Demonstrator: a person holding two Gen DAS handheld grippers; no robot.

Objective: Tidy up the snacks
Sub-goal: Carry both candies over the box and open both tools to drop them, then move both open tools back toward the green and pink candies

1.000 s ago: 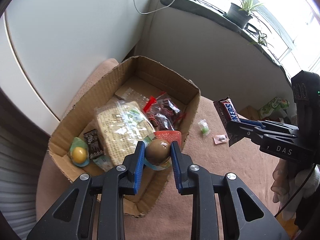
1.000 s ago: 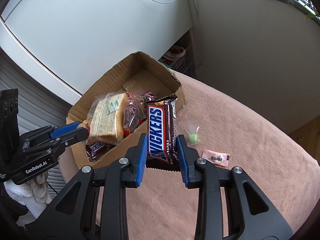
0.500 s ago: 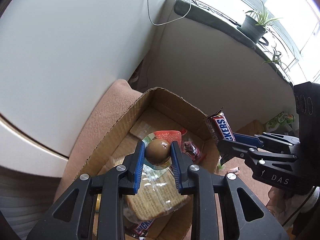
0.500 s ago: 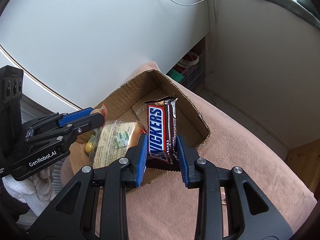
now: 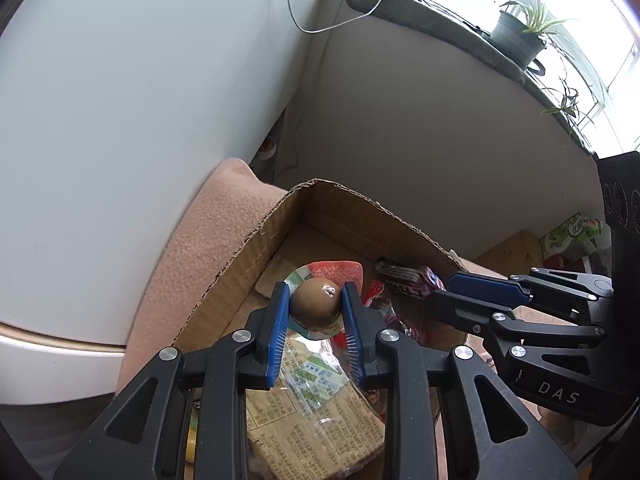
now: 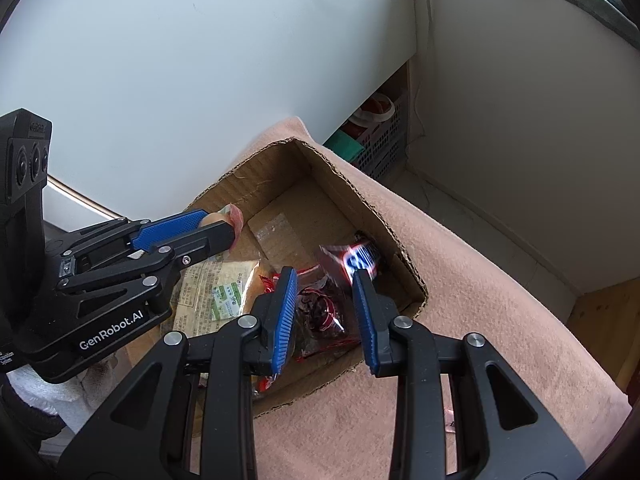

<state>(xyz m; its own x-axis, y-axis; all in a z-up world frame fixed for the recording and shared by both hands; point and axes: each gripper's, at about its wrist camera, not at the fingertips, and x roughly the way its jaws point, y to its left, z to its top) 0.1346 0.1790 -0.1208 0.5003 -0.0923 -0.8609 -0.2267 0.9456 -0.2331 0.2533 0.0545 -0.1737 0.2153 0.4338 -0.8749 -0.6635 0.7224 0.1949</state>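
Dropping snacks into the cardboard box (image 5: 248,240) is the step in hand, and both grippers hang over it, pointing steeply down.

In the left wrist view, the left gripper (image 5: 314,292) sits at centre frame. Its blue pads are nearly closed and clamp a brown egg (image 5: 316,308) in a clear round wrapper with a red and green label. The egg looks smooth, glossy and hard, so it could slip or roll once freed. It hangs above the box's inside, over a flat packet of bread (image 5: 320,432) that lies at the lower centre of the frame.

In the right wrist view, the right gripper (image 6: 323,284) is at lower centre. Its pads stand a narrow gap apart and nothing is between them. Just past the tip of the right-hand finger, the chocolate bar (image 6: 360,258) shows as a blurred red, white and blue smear near the box's right wall. I judge it to be falling or just landed. Whether it touches that fingertip I cannot tell. Below the gap lies a clear packet of dark dried fruit with red edges (image 6: 320,312).

The box rests on a pink blanket (image 6: 480,280), which fills the right of that frame.

Next, the left gripper needs to open and let the egg fall onto the packets. A lower release would probably keep it from bouncing.
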